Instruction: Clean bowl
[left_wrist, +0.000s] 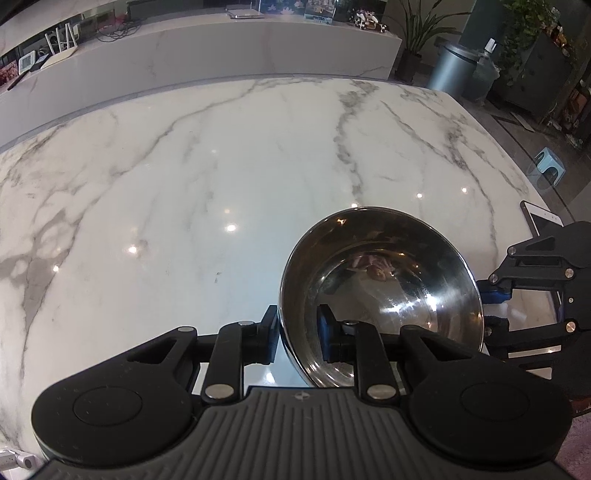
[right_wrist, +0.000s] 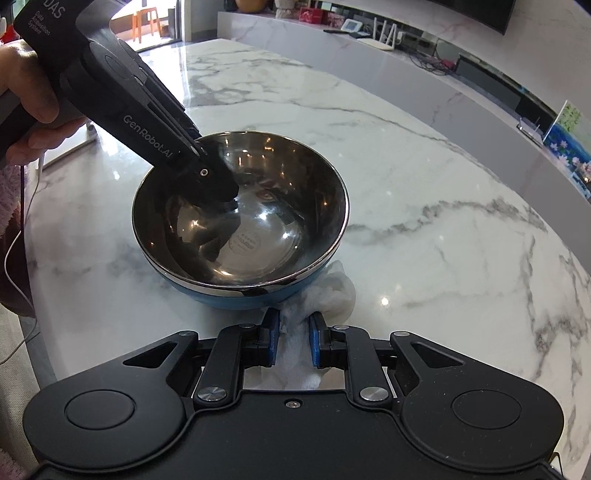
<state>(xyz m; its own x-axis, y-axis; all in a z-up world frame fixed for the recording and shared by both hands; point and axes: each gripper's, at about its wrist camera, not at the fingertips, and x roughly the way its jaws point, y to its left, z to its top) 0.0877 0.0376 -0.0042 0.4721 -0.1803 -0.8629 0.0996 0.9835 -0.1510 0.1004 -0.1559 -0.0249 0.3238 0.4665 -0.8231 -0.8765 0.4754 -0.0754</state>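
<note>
A steel bowl (right_wrist: 258, 221) with a blue outside stands on the white marble table (right_wrist: 424, 184). My left gripper (left_wrist: 297, 334) is shut on the bowl's (left_wrist: 384, 280) near rim, one finger inside and one outside; in the right wrist view it (right_wrist: 207, 184) reaches in from the upper left. My right gripper (right_wrist: 293, 338) is shut on a crumpled white tissue (right_wrist: 325, 291) that lies against the bowl's outer wall, low by the table. The right gripper also shows at the right of the left wrist view (left_wrist: 495, 306).
A phone (left_wrist: 541, 219) lies near the table's right edge. A marble counter (left_wrist: 207, 55) with small items runs behind the table. A grey bin (left_wrist: 452, 68), plants and a small blue stool (left_wrist: 548, 162) stand on the floor beyond. A white cable (right_wrist: 14, 266) hangs at left.
</note>
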